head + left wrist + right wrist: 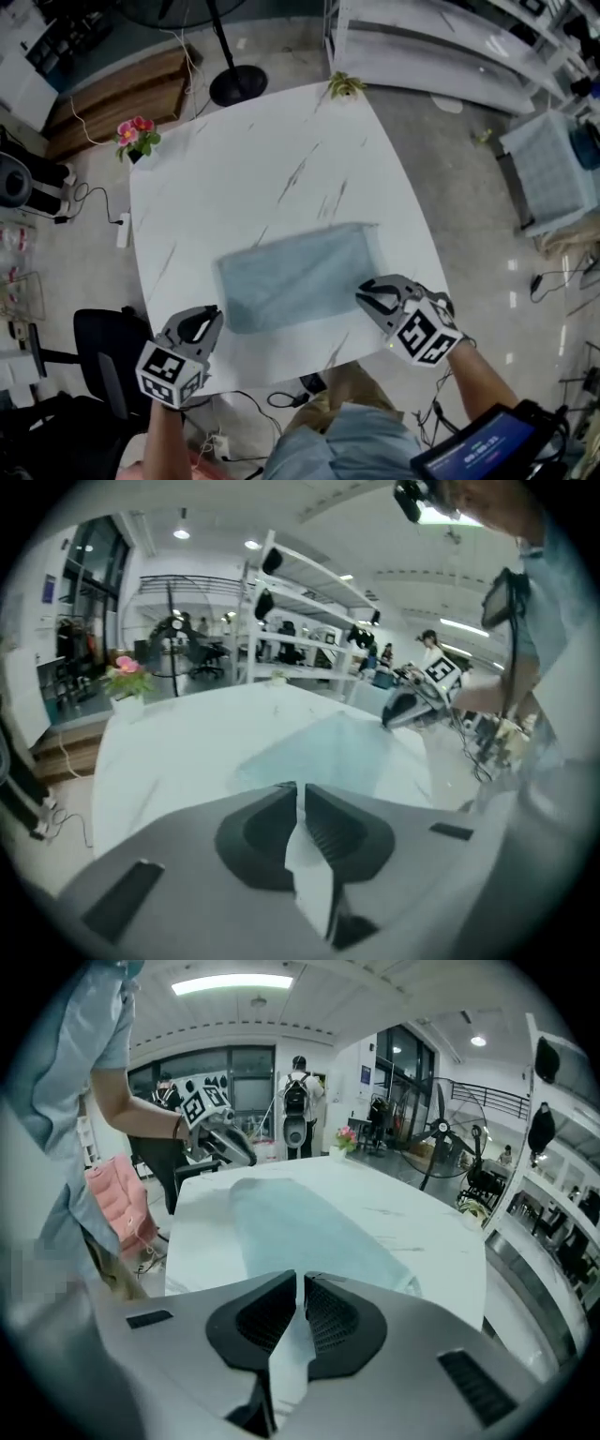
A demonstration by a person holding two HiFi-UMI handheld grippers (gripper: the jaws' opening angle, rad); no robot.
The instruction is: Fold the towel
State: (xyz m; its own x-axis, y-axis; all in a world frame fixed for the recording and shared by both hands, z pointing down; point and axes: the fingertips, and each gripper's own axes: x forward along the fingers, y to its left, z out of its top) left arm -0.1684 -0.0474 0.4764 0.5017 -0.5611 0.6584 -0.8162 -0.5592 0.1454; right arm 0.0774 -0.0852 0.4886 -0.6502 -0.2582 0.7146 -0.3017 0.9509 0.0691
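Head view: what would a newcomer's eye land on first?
A pale blue towel lies flat in the middle of a white marbled table. At the table's near edge are the left tongs and right tongs, both shut and empty. Pink flowers stand at the table's far left corner.

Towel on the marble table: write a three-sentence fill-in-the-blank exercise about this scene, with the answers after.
The pale blue cloth towel lies on the white marble-patterned table, gripped by ___ claw. The left claw and the right claw are both ___ and empty. The potted flowers at the table's corner are ___.
Missing words: neither; shut; pink.
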